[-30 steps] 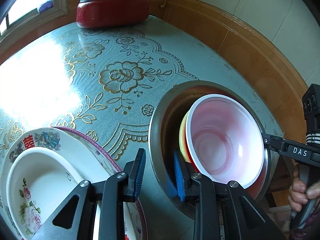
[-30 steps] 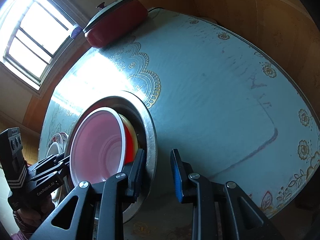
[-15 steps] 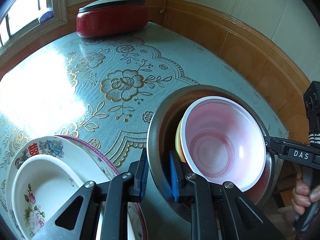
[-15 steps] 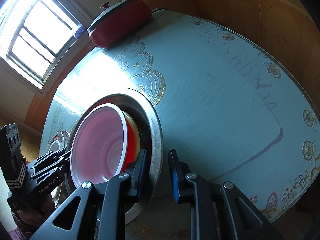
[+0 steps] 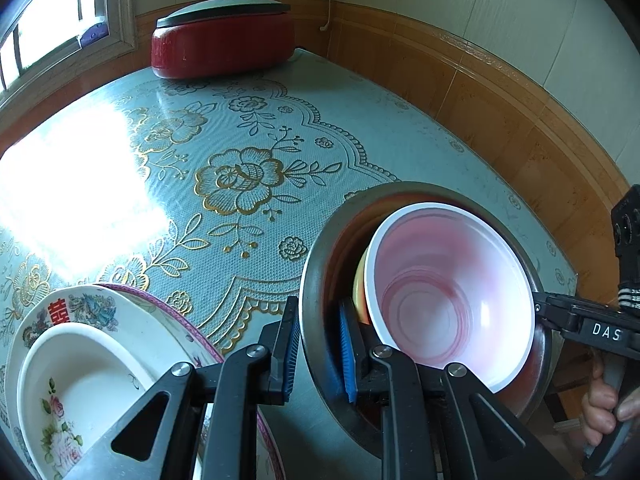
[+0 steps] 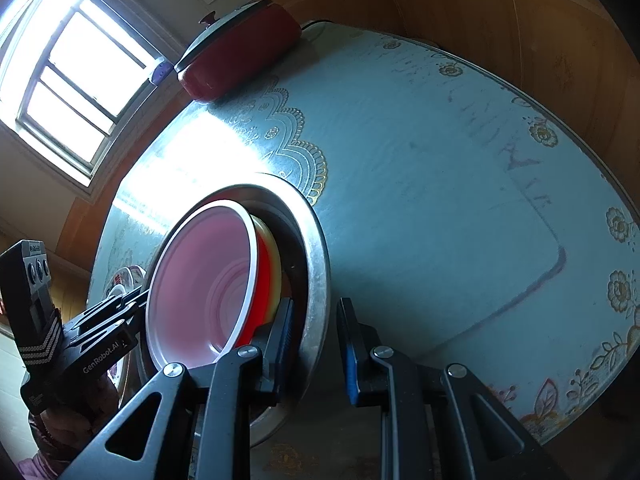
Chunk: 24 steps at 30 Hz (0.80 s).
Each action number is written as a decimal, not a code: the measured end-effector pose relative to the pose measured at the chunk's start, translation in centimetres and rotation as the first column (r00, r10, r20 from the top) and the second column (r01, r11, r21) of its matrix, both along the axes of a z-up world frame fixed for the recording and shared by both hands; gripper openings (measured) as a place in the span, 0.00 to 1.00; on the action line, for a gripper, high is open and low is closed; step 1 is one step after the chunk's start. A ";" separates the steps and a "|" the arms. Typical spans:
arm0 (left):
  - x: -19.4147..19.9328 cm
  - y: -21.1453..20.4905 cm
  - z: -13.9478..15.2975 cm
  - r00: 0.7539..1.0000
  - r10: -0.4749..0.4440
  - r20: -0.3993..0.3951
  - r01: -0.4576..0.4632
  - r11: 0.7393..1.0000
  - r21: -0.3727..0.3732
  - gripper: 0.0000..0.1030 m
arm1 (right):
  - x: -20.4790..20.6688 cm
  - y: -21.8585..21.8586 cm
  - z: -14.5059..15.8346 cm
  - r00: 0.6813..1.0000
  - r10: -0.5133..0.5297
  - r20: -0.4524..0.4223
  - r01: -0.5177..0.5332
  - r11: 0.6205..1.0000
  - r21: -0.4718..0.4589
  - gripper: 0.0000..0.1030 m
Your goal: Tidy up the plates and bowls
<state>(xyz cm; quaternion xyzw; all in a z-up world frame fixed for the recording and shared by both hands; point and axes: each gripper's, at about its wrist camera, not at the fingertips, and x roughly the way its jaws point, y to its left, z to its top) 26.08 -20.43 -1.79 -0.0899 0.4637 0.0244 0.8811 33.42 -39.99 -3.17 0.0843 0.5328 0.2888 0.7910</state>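
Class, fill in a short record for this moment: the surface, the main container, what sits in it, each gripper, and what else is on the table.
surface: table with a blue floral cloth
container: metal basin, at the table's near edge
contents: white bowl tilted on a red bowl and a yellow bowl
left gripper: shut on the basin rim
right gripper: straddles the opposite rim, pads closing on it
other dishes: floral plates stacked left of the basin
background: lidded red pot at the far edge

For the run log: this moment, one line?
left hand-held gripper: shut on metal basin rim | right hand-held gripper: jaws just closing astride opposite rim | bowls: nested inside
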 end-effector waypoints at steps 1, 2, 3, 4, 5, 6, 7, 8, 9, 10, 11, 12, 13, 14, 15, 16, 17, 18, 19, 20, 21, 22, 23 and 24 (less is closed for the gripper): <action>0.1 0.0 0.0 1.000 -0.004 0.002 0.004 1.000 -0.002 0.16 | 0.1 0.0 0.0 1.000 0.000 0.001 0.000 1.000 0.007 0.18; 0.2 0.1 0.0 1.000 -0.003 0.003 0.003 1.000 -0.007 0.16 | 0.1 0.1 0.0 1.000 0.000 -0.001 0.000 1.000 0.016 0.16; 0.3 0.2 -0.1 1.000 0.003 0.004 -0.003 1.000 -0.015 0.15 | 0.2 0.1 -0.1 1.000 -0.001 0.002 0.001 1.000 0.014 0.14; 0.4 0.3 -0.1 1.000 0.006 0.004 -0.006 1.000 -0.026 0.15 | 0.3 0.2 0.0 1.000 0.002 0.011 -0.002 1.000 0.011 0.13; 0.5 0.2 -0.1 1.000 0.010 0.004 -0.010 0.999 -0.034 0.14 | 0.3 0.3 0.0 1.000 0.001 0.020 -0.001 1.000 0.005 0.11; 0.6 0.2 -0.1 1.000 0.014 0.004 -0.014 0.999 -0.037 0.14 | 0.3 0.4 0.1 1.000 -0.002 0.028 0.002 1.000 -0.001 0.11; 0.6 0.1 -0.1 1.000 0.018 0.004 -0.018 0.999 -0.040 0.14 | 0.4 0.4 0.1 0.999 -0.003 0.034 0.003 1.000 -0.005 0.11; 0.6 0.0 -0.1 1.000 0.020 0.005 -0.020 0.999 -0.044 0.14 | 0.6 0.4 0.1 0.999 -0.006 0.037 0.006 1.000 -0.007 0.11; 0.6 -0.1 -0.1 1.000 0.022 0.006 -0.021 0.999 -0.048 0.14 | 0.7 0.3 0.1 0.999 -0.007 0.036 0.007 1.000 -0.006 0.11; 0.6 -0.1 -0.2 1.000 0.024 0.006 -0.024 0.998 -0.054 0.14 | 0.9 0.2 0.0 0.999 -0.004 0.033 0.004 1.000 -0.004 0.11; 0.5 -0.1 -0.2 1.000 0.028 0.007 -0.027 0.998 -0.060 0.13 | 1.1 0.2 0.0 1.000 -0.001 0.029 0.001 1.000 0.001 0.11; 0.5 -0.1 -0.2 0.999 0.032 0.008 -0.032 0.997 -0.066 0.13 | 1.2 0.2 0.0 1.000 0.001 0.023 -0.001 1.000 0.005 0.11; 0.5 -0.1 -0.2 0.999 0.038 0.008 -0.038 0.997 -0.074 0.13 | 1.4 0.2 -0.1 1.000 0.002 0.021 -0.002 1.000 0.006 0.10; 0.5 -0.1 -0.2 0.999 0.046 0.007 -0.045 0.996 -0.083 0.13 | 1.5 0.1 -0.1 1.000 0.002 0.021 -0.003 1.000 0.006 0.10; 0.6 0.0 -0.2 0.999 0.052 0.007 -0.051 0.994 -0.092 0.12 | 1.6 0.1 -0.1 1.000 0.003 0.020 -0.003 1.000 0.005 0.10; 0.6 0.1 -0.2 0.998 0.059 0.010 -0.058 0.993 -0.101 0.12 | 1.8 0.1 -0.1 1.000 0.004 0.017 -0.004 1.000 0.005 0.10; 0.6 0.1 -0.1 0.998 0.066 0.012 -0.064 0.992 -0.109 0.12 | 2.0 0.1 -0.2 1.000 0.006 0.015 -0.006 1.000 0.005 0.10; 0.7 0.1 0.0 0.997 0.069 0.018 -0.067 0.991 -0.115 0.12 | 2.3 0.3 -0.2 1.000 0.009 0.015 -0.009 1.000 0.003 0.10; 0.6 0.1 0.1 0.997 0.071 0.025 -0.067 0.991 -0.119 0.12 | 2.6 0.3 -0.2 1.000 0.011 0.015 -0.011 1.000 0.002 0.10; 0.6 0.1 0.3 0.997 0.073 0.032 -0.069 0.990 -0.122 0.12 | 2.7 0.2 -0.3 1.000 0.013 0.013 -0.013 1.000 0.005 0.10; 0.6 0.1 0.4 0.997 0.076 0.036 -0.071 0.990 -0.121 0.12 | 2.8 0.1 -0.4 1.000 0.014 0.008 -0.014 1.000 0.011 0.10; 0.7 0.0 0.4 0.996 0.079 0.036 -0.074 0.990 -0.117 0.12 | 3.0 0.1 -0.4 1.000 0.016 0.005 -0.016 1.000 0.016 0.10; 0.7 0.1 0.4 0.996 0.084 0.035 -0.080 0.990 -0.116 0.12 | 3.0 0.1 -0.4 1.000 0.018 0.005 -0.018 1.000 0.016 0.10; 0.7 0.1 0.4 0.995 0.089 0.034 -0.085 0.990 -0.117 0.12 | 3.0 0.1 -0.4 1.000 0.022 0.008 -0.022 1.000 0.013 0.10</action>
